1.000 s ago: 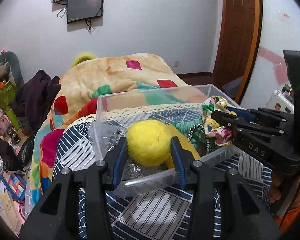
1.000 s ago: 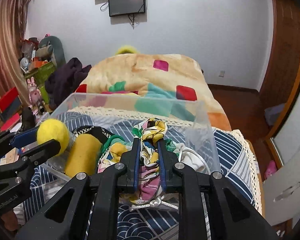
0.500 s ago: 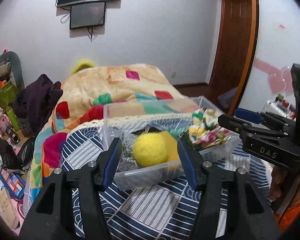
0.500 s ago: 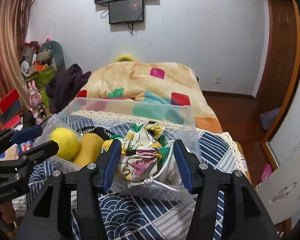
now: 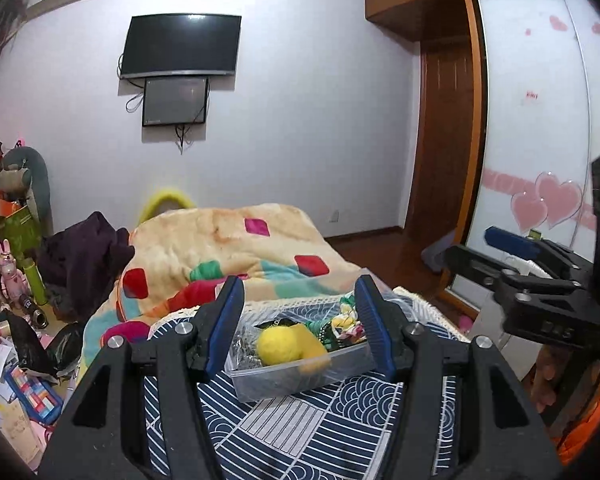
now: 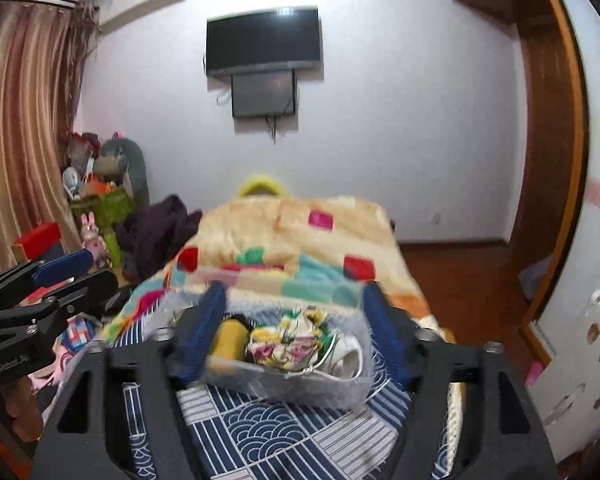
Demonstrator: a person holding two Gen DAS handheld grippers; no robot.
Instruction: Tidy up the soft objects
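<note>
A clear plastic bin [image 5: 300,378] [image 6: 300,390] sits on a navy patterned cloth. Inside it lie a yellow fuzzy ball [image 5: 277,345], a mustard plush piece [image 5: 312,346] [image 6: 230,340], a floral cloth [image 6: 286,340] [image 5: 346,324] and a white item [image 6: 346,356]. My left gripper [image 5: 300,324] is open and empty, held back above the bin's near side. My right gripper [image 6: 294,330] is open and empty, also pulled back from the bin. Each gripper shows at the edge of the other's view.
The navy cloth [image 5: 312,428] covers the surface in front. A cream blanket with coloured patches [image 5: 228,256] lies behind the bin. Clutter and toys [image 5: 16,272] fill the left floor. A wardrobe [image 5: 532,160] stands on the right; a TV [image 5: 180,46] hangs on the wall.
Both grippers opened, let go of the yellow ball and the floral cloth into the bin, then drew back and rose away from it.
</note>
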